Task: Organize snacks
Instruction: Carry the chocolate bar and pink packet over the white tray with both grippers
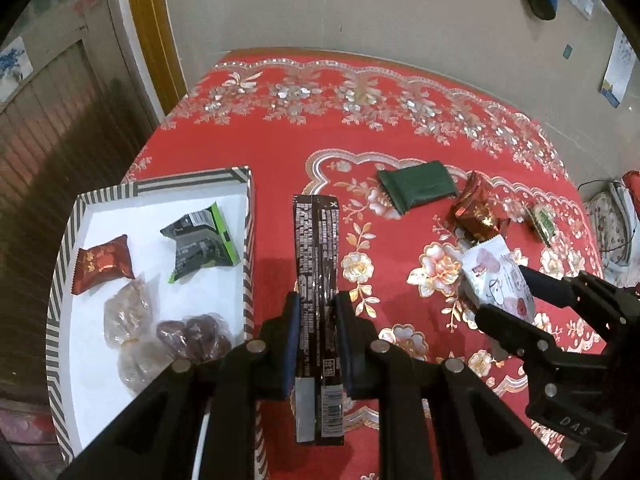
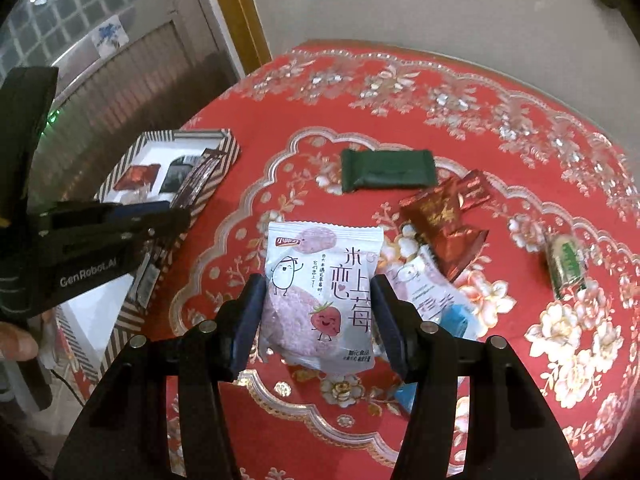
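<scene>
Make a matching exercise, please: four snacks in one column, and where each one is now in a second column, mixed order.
1. long dark bar
2. strawberry rice cracker pack
3. dark green packet
4. black and green pack

A. lying free on the red cloth
B. inside the striped box
C. between the right gripper fingers
D. between the left gripper fingers

Pairs: 1-D, 2-C, 3-A, 4-B

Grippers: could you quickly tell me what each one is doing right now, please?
Left gripper: closed on the long brown snack bar.
Right gripper: closed on the white strawberry snack packet.
</scene>
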Tool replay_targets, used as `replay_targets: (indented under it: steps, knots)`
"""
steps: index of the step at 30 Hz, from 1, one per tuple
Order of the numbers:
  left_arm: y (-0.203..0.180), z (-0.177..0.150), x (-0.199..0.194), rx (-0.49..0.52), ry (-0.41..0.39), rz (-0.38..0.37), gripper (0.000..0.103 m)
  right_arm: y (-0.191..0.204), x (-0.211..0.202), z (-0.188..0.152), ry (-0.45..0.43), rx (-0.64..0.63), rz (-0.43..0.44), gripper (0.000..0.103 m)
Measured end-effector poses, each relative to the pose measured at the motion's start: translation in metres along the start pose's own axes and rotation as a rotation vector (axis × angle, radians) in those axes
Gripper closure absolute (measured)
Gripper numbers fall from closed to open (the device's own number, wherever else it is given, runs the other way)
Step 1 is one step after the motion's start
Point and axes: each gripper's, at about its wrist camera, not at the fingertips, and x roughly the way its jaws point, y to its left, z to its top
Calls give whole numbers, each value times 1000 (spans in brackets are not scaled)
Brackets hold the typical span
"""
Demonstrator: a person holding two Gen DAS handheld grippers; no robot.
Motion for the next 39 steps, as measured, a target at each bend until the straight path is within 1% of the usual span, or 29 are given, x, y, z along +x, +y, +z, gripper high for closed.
replay_targets:
  steps: [9, 18, 27, 39]
  knots:
    - [10, 6, -12, -12, -35, 11, 83, 12, -7, 18, -38, -23, 9, 49]
    - [37, 8, -20, -62, -63, 44, 83, 41, -4, 39, -59, -83, 46, 49]
    - [84, 5, -24, -142, -72, 101, 83, 83, 13, 58, -43, -174, 101, 49]
    - [149, -17, -26, -264, -54, 176, 83, 137, 47, 73, 7, -269, 170, 49]
